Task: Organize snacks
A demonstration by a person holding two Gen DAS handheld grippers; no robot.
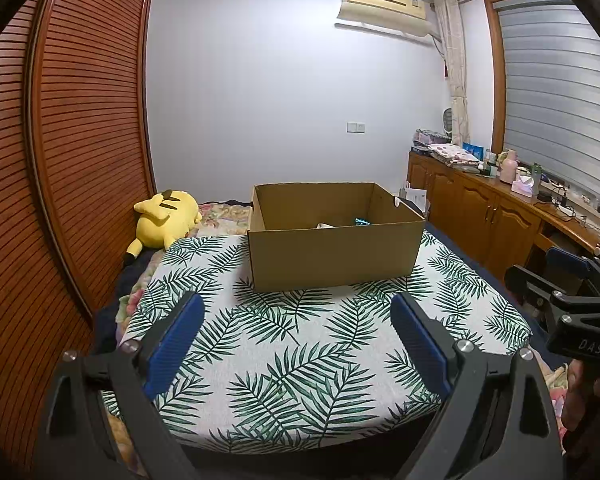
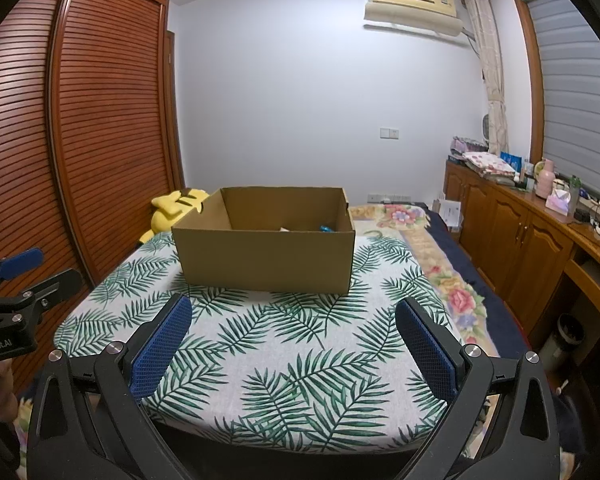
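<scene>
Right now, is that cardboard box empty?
Not empty. The box stands open-topped, and a blue packet and something white peek above its front wall.

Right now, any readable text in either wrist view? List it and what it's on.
"DAS": on the right gripper body, seen in the left wrist view.
"enRobot.AI", cut off at the frame edge: on the left gripper body, seen in the right wrist view.
Air conditioner sticker: too small to read.

Green-leafed white cloth (image 1: 300, 344), brown box (image 1: 332, 252), perhaps teal packet (image 1: 362, 222)
</scene>
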